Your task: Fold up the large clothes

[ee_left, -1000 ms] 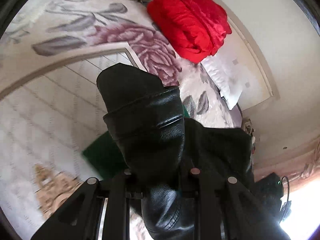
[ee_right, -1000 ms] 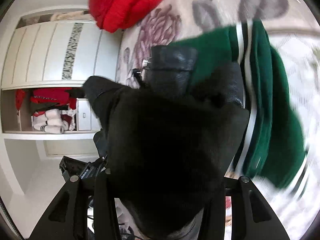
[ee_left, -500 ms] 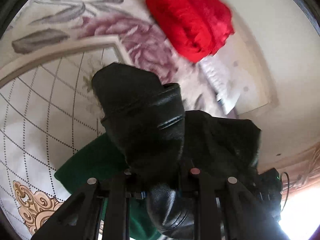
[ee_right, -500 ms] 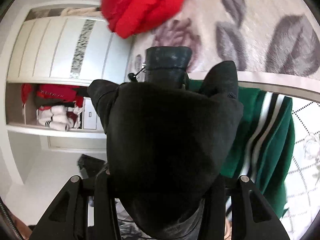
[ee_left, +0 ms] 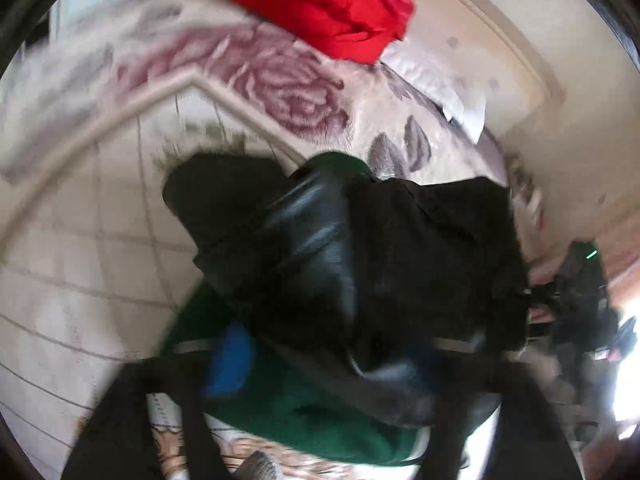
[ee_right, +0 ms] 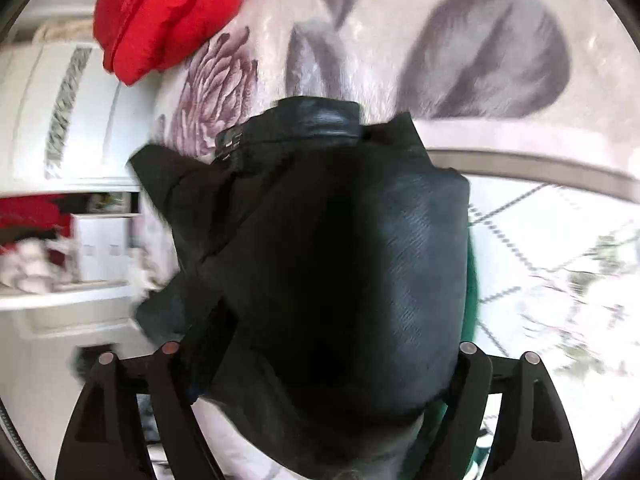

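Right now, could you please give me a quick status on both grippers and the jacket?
Left gripper jaws open, right gripper too. Black leather jacket bunched between both. Green striped garment underneath.

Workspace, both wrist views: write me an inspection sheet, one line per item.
Surface: bedspread with rose and leaf print, lattice pattern nearer the cameras.
Job's things: black leather jacket lies bunched over a green garment.
Clutter: red bundle at the far end of the bed; white pillow beside it.
Grippers: left hand-held gripper is blurred, jacket between its fingers, state unclear; right hand-held gripper stands wide, jacket filling the gap.
Cables: nothing seen.
Surroundings: white wardrobe with an open shelf of clothes.
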`<state>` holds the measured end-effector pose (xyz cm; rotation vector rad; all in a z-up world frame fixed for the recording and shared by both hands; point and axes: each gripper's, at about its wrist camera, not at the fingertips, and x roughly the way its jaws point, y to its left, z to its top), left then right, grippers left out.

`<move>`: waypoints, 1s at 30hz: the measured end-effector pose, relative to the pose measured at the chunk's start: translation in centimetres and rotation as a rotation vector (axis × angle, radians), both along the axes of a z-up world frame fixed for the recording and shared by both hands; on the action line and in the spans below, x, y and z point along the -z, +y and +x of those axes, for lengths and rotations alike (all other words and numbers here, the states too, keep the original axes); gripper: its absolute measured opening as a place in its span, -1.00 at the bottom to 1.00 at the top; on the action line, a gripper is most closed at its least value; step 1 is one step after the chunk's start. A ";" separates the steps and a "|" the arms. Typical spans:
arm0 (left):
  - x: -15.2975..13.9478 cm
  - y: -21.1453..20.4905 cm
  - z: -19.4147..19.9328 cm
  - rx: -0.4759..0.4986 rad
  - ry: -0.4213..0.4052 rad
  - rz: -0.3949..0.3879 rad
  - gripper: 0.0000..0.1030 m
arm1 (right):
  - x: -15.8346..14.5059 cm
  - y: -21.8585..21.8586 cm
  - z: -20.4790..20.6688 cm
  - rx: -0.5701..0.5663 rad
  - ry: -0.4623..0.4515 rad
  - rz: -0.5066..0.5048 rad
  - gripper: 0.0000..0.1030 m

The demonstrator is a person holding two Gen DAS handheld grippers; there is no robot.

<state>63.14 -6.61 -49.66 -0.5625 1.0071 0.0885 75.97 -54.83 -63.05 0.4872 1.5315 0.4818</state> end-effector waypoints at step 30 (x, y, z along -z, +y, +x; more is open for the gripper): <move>-32.1 -6.0 -22.1 0.266 -0.109 0.512 0.99 | -38.8 7.6 -43.2 0.320 -0.506 -0.844 0.99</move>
